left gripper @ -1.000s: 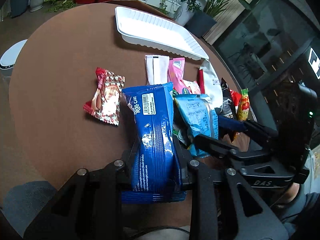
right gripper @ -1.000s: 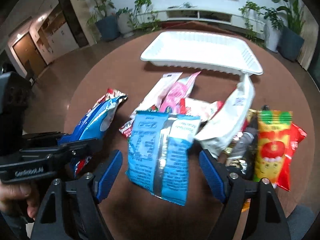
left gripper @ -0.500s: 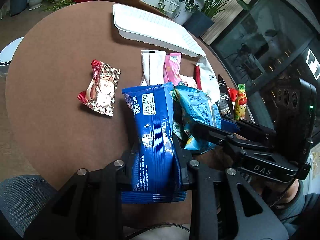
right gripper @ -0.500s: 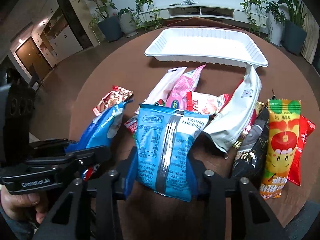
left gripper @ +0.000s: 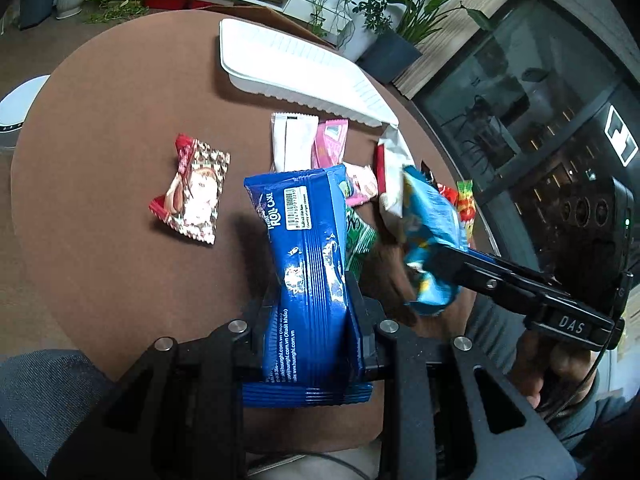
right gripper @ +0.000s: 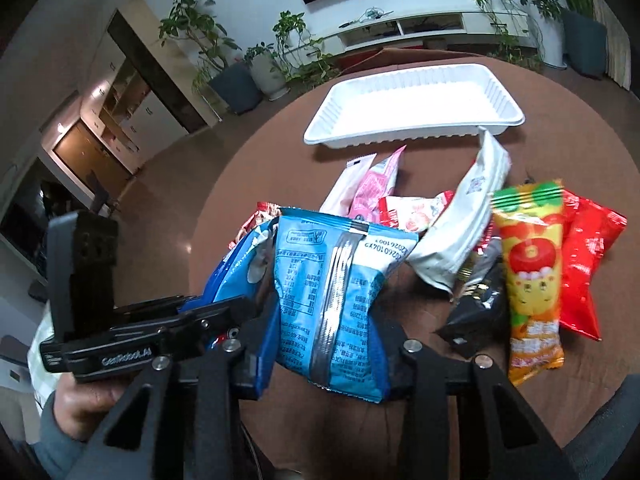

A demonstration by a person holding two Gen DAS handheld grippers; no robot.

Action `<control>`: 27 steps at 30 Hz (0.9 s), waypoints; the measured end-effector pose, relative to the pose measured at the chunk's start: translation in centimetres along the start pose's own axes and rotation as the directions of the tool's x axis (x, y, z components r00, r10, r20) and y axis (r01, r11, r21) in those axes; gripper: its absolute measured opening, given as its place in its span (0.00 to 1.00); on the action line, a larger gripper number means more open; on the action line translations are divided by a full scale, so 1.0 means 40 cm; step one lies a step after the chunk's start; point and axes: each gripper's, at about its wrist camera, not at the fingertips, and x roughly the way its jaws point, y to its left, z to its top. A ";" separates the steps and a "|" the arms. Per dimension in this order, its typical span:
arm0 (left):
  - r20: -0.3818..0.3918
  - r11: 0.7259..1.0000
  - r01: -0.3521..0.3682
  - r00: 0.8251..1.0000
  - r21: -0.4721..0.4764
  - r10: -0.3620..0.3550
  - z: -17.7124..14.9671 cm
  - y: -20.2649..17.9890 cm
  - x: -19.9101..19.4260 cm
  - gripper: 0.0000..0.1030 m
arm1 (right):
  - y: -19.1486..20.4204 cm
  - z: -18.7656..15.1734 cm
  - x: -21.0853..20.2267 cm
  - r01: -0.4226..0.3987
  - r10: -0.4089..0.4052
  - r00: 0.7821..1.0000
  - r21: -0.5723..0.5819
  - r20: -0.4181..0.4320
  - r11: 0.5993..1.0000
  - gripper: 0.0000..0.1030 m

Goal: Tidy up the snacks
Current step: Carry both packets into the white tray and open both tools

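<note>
My left gripper [left gripper: 312, 312] is shut on a dark blue roll cake pack [left gripper: 308, 256] and holds it above the round brown table [left gripper: 100, 184]. My right gripper [right gripper: 328, 344] is shut on a light blue snack bag [right gripper: 336, 292], lifted off the pile; the bag also shows in the left wrist view [left gripper: 430, 240]. A white ribbed tray [right gripper: 412, 104] stands at the far side of the table, with nothing in it. The left gripper with its pack shows at the left of the right wrist view [right gripper: 236, 268].
Loose snacks lie before the tray: a white pack [right gripper: 464, 216], a pink pack [right gripper: 374, 188], a yellow-green pack [right gripper: 532, 268], a red bag [right gripper: 588, 256], a black pack [right gripper: 480, 300]. A red-and-silver snack [left gripper: 192, 192] lies apart at the left. Potted plants stand behind.
My right gripper has closed on the light blue bag and lifted it from the pile. My left gripper has kept its hold on the roll cake pack and risen slightly.
</note>
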 end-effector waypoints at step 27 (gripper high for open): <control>0.090 0.981 -0.156 0.985 0.111 0.147 0.613 0.020 0.100 0.24 | -0.411 0.502 -0.106 0.152 -0.183 0.963 0.161 0.200 0.975 0.40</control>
